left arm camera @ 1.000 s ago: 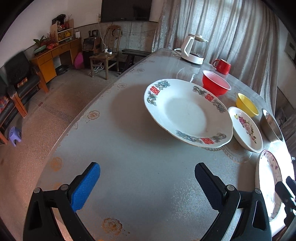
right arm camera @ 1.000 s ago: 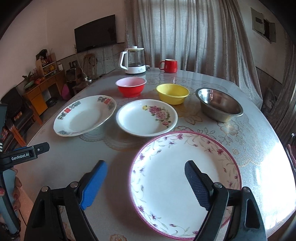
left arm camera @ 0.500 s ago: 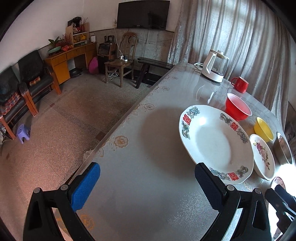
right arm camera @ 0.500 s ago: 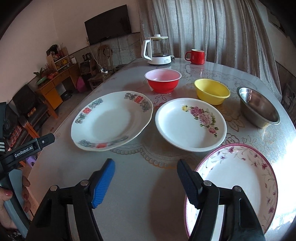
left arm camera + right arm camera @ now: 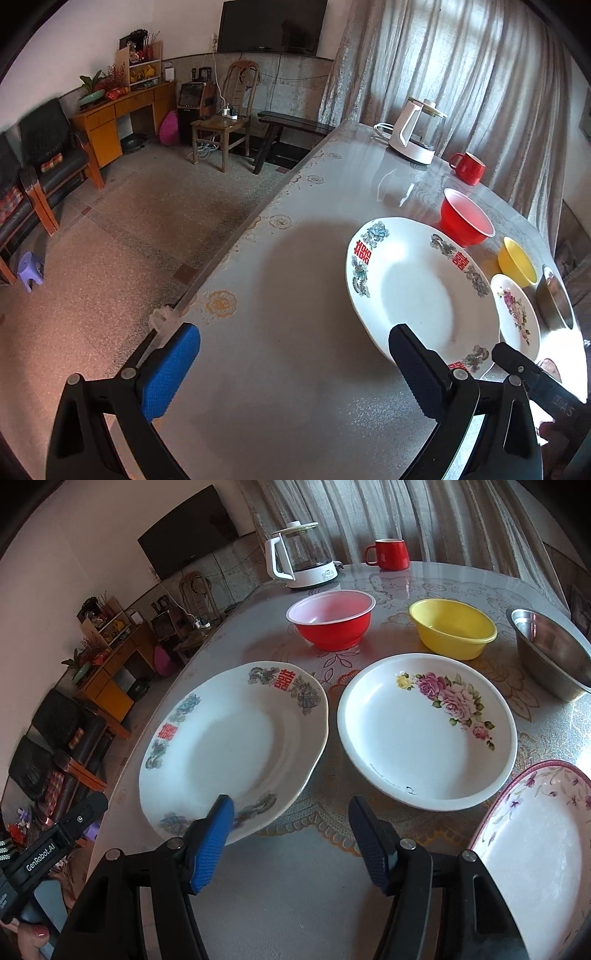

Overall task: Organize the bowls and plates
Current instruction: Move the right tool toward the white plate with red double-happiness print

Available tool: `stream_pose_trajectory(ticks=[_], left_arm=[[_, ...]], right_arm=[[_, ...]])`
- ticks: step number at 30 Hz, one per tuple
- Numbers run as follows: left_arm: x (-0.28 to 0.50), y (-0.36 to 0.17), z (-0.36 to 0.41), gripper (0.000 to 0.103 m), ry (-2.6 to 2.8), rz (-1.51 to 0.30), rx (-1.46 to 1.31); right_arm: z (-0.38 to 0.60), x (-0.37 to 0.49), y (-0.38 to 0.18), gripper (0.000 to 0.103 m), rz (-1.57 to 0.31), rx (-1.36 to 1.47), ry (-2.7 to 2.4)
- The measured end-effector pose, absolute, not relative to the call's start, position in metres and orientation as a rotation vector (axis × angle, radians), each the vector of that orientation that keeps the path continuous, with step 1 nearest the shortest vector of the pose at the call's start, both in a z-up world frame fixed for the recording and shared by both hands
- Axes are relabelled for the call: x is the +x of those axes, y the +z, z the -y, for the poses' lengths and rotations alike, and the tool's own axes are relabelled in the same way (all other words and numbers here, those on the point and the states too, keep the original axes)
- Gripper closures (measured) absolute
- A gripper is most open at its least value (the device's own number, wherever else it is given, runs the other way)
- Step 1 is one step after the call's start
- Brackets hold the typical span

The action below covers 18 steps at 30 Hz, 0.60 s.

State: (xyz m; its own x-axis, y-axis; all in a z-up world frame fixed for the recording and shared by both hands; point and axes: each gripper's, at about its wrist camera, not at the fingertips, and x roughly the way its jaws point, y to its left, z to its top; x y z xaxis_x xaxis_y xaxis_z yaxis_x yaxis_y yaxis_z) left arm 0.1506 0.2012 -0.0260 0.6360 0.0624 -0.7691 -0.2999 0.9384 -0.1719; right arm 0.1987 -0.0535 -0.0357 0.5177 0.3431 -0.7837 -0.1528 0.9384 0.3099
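A large white plate with red characters [image 5: 229,746] [image 5: 417,291] lies left of a rose-patterned plate [image 5: 424,731] and a purple-rimmed plate [image 5: 535,842]. Behind them stand a red bowl [image 5: 330,618], a yellow bowl [image 5: 452,627] and a steel bowl [image 5: 550,653]. My right gripper [image 5: 290,812] hovers at the character plate's near rim. Its jaws are closing, its blue finger overlaps the rim, and the pads press on nothing. My left gripper [image 5: 295,339] stands open over bare table by the left edge, with nothing between its fingers.
A white kettle [image 5: 299,559] and a red mug [image 5: 389,554] stand at the table's far end. The table's left edge [image 5: 236,251] drops to the floor, where a wooden chair [image 5: 221,129] and a bench stand. A hand [image 5: 33,934] holds the left gripper's handle.
My right gripper has swung left from over the purple-rimmed plate to the character plate's near rim, and its jaws have narrowed. The left gripper has drifted left toward the table edge, still open.
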Motion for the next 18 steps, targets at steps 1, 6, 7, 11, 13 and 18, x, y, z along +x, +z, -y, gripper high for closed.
stream_pose_trajectory(ticks=[1,6,7,11,13,18], left_arm=[[0.154,-0.027,-0.203,0.0,0.195,-0.87,-0.315],[0.173,-0.027,-0.207,0.0,0.154,-0.879,-0.336],[0.177,-0.028,-0.208,0.0,0.137,-0.879,-0.347],[0.193,-0.03,-0.211,0.0,0.087,-0.891,-0.383],[0.198,-0.032,-0.211,0.0,0.066,-0.898,-0.403],[0.207,-0.037,-0.211,0.0,0.08,-0.912,-0.394]], right_arm=[[0.052,0.201,-0.037,0.037,-0.983,0.212,0.296],[0.052,0.214,-0.046,0.04,-1.004,0.23,0.271],[0.052,0.215,-0.048,0.044,-1.009,0.232,0.269],[0.052,0.222,-0.053,0.047,-1.02,0.246,0.271],[0.052,0.224,-0.055,0.051,-1.02,0.25,0.268],[0.052,0.229,-0.061,0.051,-1.031,0.275,0.271]])
